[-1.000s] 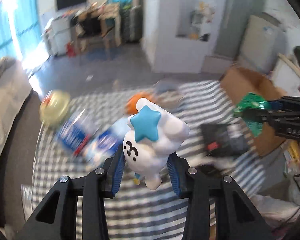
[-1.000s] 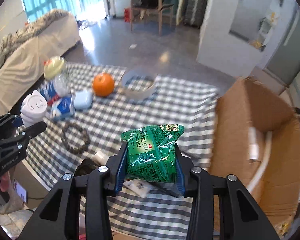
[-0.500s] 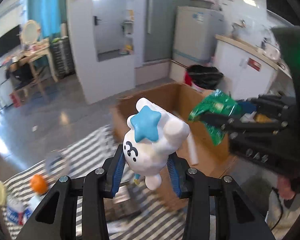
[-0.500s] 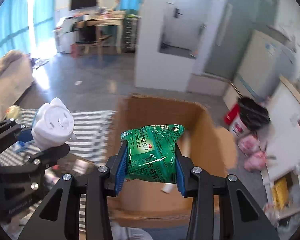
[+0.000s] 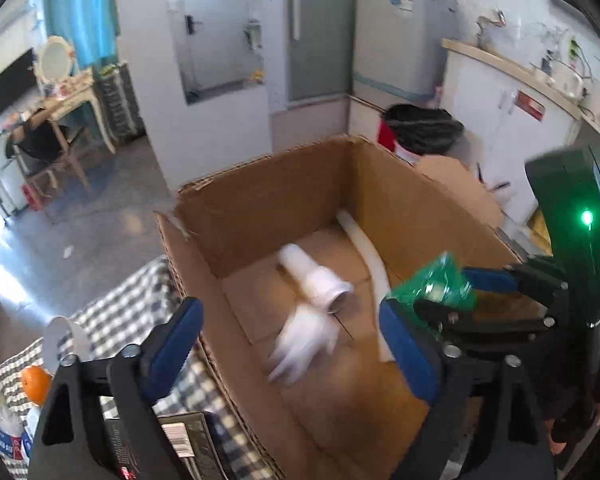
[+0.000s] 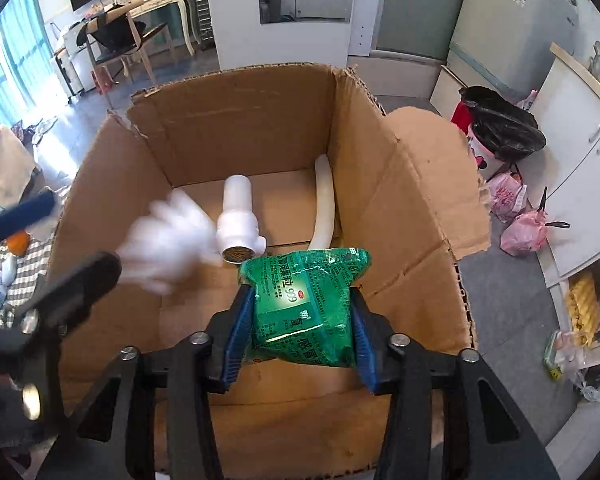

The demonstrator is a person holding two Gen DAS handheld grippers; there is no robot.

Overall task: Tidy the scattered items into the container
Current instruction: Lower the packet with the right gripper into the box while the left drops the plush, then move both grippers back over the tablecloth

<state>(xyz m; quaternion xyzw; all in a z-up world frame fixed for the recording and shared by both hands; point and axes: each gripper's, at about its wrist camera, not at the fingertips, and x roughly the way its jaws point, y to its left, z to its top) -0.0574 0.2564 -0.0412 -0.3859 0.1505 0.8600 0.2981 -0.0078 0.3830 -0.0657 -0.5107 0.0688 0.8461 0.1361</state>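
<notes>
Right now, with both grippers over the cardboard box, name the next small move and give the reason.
Probably let the right gripper finish opening: its jaws are parting, yet the green packet still sits between them above the cardboard box. The left gripper is open, and its white toy is a blur inside the box.

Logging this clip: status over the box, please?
Left gripper opening, empty; white toy dropping into the cardboard box. Right gripper opening, green packet between its pads. Pipe fitting and hose already inside; nothing blocking.
</notes>
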